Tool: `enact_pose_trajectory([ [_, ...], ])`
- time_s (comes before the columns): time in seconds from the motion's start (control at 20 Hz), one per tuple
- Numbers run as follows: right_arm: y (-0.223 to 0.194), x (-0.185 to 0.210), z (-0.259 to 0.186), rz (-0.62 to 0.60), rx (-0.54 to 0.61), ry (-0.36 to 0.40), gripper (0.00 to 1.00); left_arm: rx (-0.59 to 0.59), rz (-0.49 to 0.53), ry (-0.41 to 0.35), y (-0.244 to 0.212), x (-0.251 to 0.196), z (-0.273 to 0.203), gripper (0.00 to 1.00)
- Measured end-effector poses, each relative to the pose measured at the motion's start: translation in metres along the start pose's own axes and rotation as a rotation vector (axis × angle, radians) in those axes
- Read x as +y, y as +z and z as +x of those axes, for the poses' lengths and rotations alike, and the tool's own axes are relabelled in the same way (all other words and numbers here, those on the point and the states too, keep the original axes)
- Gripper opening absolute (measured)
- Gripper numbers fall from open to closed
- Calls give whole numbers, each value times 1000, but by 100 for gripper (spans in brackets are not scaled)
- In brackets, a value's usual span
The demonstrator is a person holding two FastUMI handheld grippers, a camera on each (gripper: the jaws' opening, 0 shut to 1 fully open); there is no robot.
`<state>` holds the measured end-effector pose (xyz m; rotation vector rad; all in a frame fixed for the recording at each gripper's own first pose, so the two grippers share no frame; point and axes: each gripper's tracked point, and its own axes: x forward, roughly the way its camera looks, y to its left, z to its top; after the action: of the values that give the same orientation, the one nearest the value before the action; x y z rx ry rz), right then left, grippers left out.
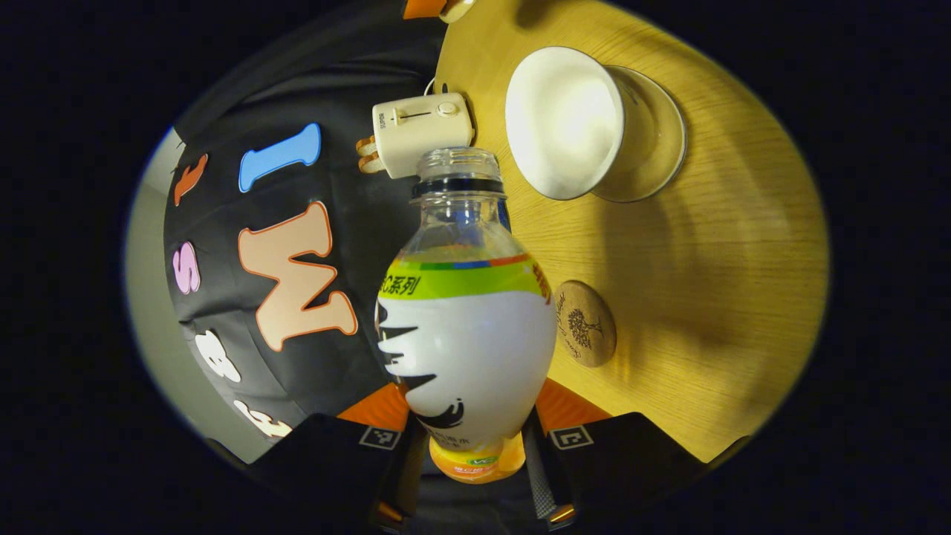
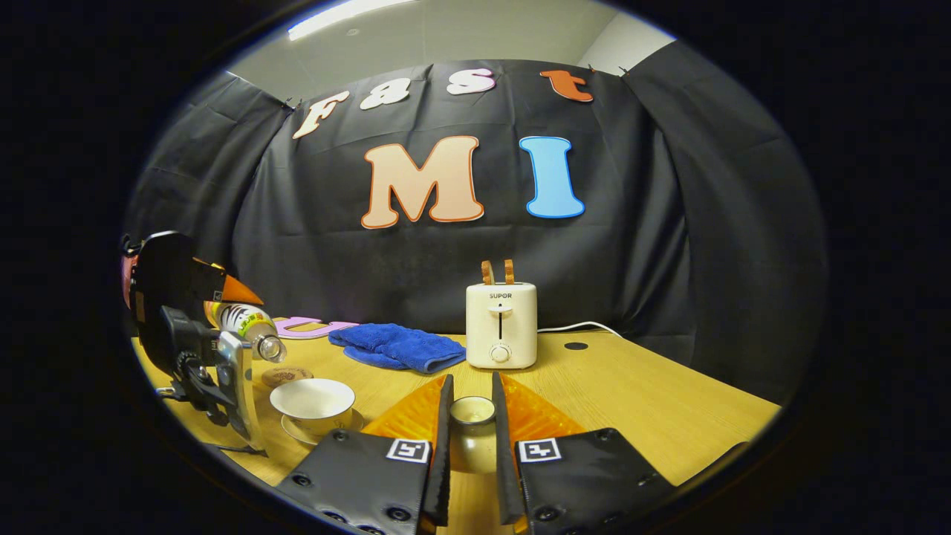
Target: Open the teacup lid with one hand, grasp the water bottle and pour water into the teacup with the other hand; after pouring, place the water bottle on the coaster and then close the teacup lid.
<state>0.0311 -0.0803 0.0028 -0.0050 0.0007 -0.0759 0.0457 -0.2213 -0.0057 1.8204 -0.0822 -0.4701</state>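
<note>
My left claw point(image 1: 466, 446) pinches the tilted water bottle point(image 1: 464, 327), neck aimed toward the open teacup point(image 1: 568, 122); right claw point(image 2: 469, 431) clamps the lid point(image 2: 472, 410).

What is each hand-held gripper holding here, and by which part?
The left hand-held gripper clamps the water bottle around its lower body, near the base. The right hand-held gripper grips the teacup lid by its sides.

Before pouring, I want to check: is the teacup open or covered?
Open. The teacup on its saucer shows a bare white inside, while the right gripper holds the lid away from it.
</note>
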Motion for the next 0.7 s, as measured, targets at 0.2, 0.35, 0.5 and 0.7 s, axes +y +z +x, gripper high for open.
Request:
enact_pose_trajectory([
  [0.2,0,-1,-1,0,0,0,29,6,76,-5,0,2,1,58],
  [0.35,0,0,-1,0,0,0,28,12,129,-13,0,2,0,57],
  [0.5,0,-1,-1,0,0,0,28,16,163,-21,0,2,0,58],
  [0.7,0,0,-1,0,2,2,28,29,209,-26,-4,5,0,58],
])
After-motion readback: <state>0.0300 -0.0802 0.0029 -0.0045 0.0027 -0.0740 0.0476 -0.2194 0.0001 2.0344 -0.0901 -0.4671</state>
